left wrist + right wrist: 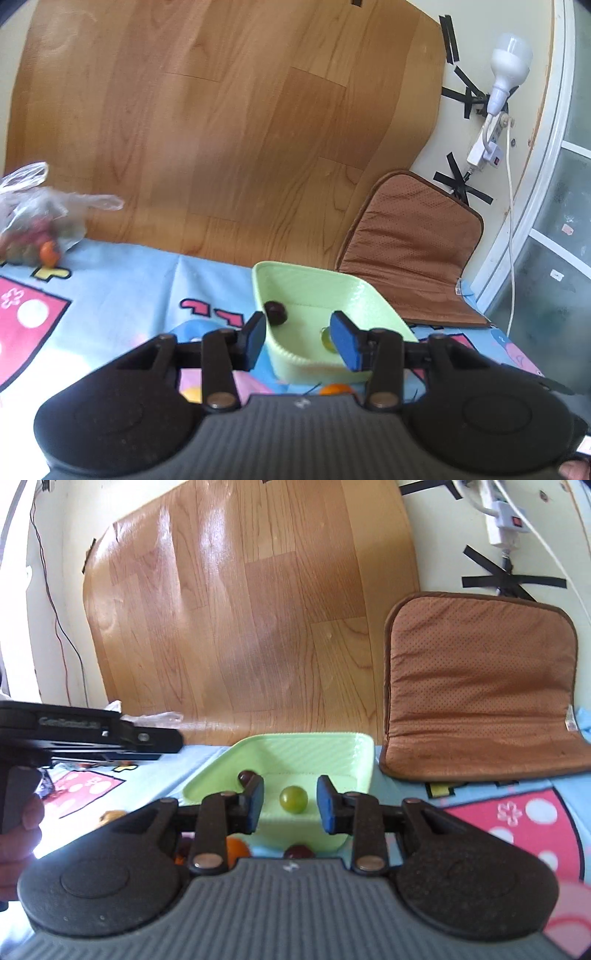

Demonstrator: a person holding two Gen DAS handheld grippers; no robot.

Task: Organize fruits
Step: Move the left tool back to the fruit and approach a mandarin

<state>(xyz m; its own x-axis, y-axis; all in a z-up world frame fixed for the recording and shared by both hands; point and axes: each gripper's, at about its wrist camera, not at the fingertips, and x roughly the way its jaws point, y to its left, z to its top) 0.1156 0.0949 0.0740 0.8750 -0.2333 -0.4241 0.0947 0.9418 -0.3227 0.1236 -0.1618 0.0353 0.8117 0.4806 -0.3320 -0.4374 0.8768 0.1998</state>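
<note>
A pale green tray (314,280) (332,740) stands on the cartoon-print cloth. In it lie a dark fruit (275,312) (246,775) and a green grape (293,800). In the left wrist view the grape (325,338) is half hidden by a finger. My left gripper (300,339) hovers over the tray's near corner, open, nothing between its pads. My right gripper (290,806) hangs before the tray's near wall. Its pads stand apart, and the grape lies beyond them, untouched. An orange fruit (334,389) (236,849) and a dark red one (299,851) lie on the cloth by the tray.
A clear plastic bag of fruit (33,221) sits at the cloth's far left. A brown cushion (413,251) (480,686) leans against the wall right of the tray. A wood-pattern sheet covers the wall. The left tool's black body (92,734) and a hand (18,830) fill the right view's left edge.
</note>
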